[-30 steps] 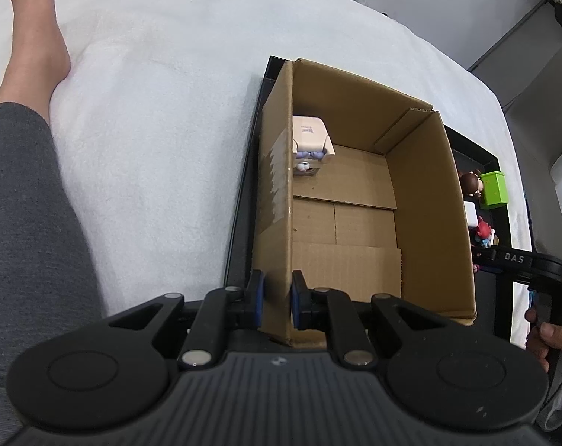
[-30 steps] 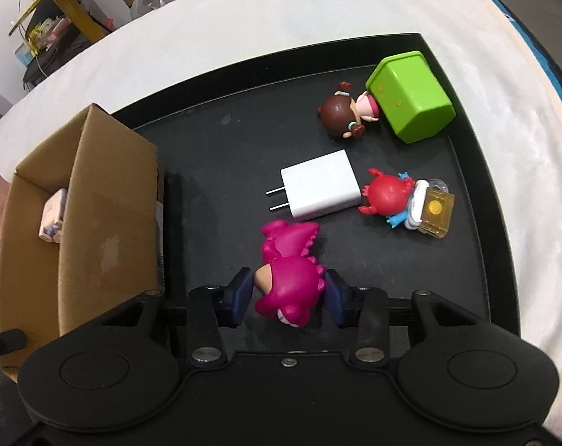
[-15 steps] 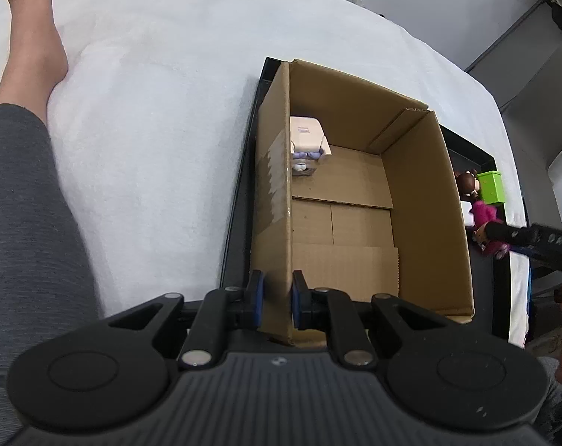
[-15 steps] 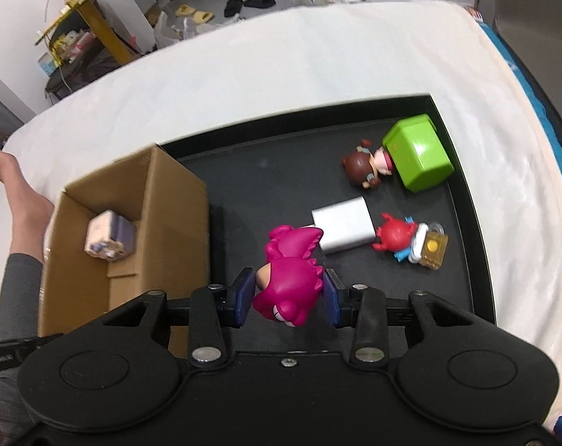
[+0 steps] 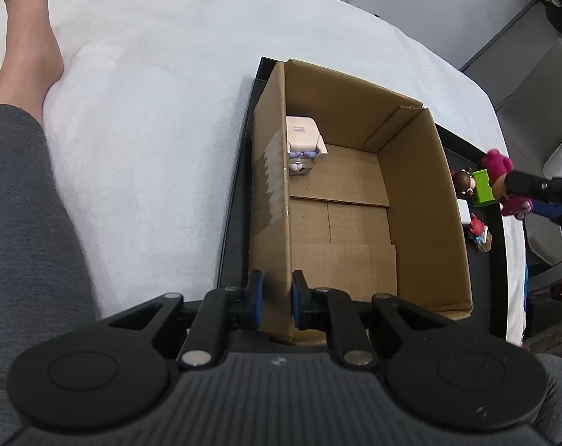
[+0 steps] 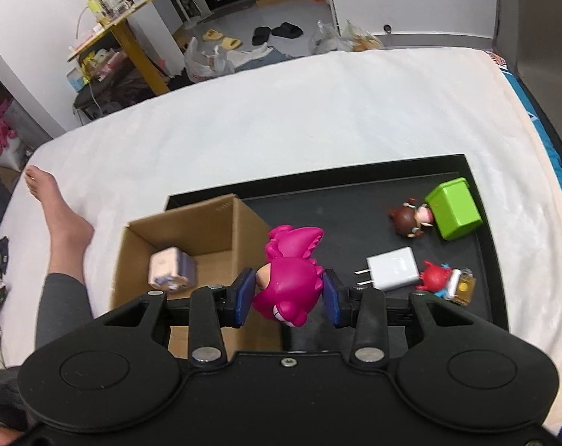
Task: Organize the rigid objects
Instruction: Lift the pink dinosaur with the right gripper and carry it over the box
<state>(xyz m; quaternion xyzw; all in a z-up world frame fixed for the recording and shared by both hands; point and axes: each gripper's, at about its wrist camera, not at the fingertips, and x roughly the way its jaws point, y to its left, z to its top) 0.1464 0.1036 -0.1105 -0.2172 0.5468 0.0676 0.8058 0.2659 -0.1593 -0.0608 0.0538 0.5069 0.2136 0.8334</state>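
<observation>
My left gripper is shut on the near left wall of the open cardboard box, which stands on the left part of a black tray. A small white and purple box toy lies in the box's far left corner. My right gripper is shut on a magenta dinosaur figure and holds it in the air above the box's right wall. The figure also shows in the left wrist view.
On the tray's right side lie a green box, a brown-haired doll, a white charger plug and a red crab figure. The tray rests on a white bed. A person's leg and foot lie at the left.
My right gripper has lifted the magenta figure off the tray and carried it up and left toward the box. My left gripper has kept its hold on the box wall.
</observation>
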